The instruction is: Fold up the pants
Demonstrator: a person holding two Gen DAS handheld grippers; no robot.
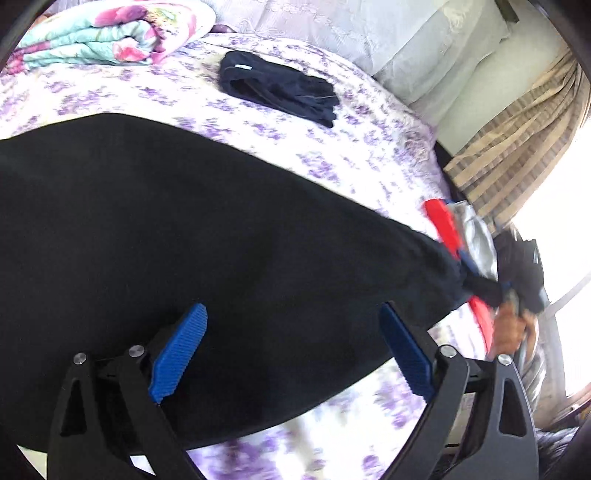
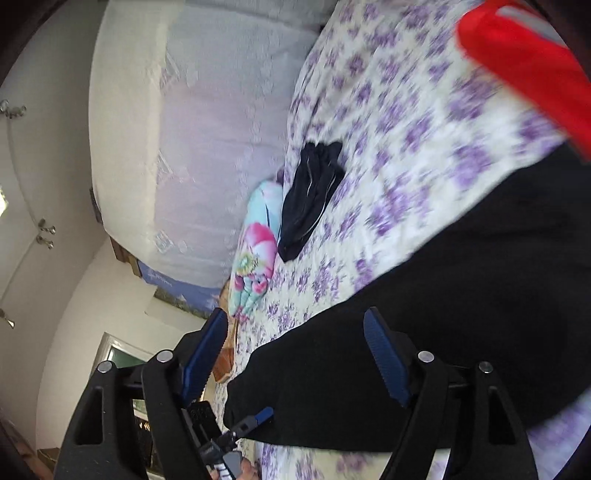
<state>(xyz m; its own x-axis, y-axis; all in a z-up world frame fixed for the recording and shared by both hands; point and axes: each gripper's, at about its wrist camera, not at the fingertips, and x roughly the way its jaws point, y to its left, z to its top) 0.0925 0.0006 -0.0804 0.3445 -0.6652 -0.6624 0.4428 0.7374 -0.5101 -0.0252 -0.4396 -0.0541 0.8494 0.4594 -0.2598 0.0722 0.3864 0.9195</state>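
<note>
Black pants (image 1: 184,240) lie spread across the purple-flowered bed sheet (image 1: 351,155). My left gripper (image 1: 291,306) hovers over their near edge, open, its blue pads wide apart with only flat cloth below. The pants taper to a bunched end (image 1: 480,288) at the right, where my right gripper (image 1: 490,273) shows blurred, held by a hand (image 1: 511,326). In the right wrist view the right gripper (image 2: 295,312) is open over the pants (image 2: 461,295); the cloth lies between the fingers and the pads do not press it. One finger (image 2: 260,413) of my left gripper shows at the bottom.
A folded dark garment (image 1: 280,88) (image 2: 310,195) lies further up the bed. A rolled floral quilt (image 1: 110,33) (image 2: 255,251) sits beyond it. Red cloth with a silver stripe (image 1: 445,225) (image 2: 528,66) sits by the bed's right edge. Pillows (image 1: 424,55) and a striped curtain (image 1: 517,140) border the bed.
</note>
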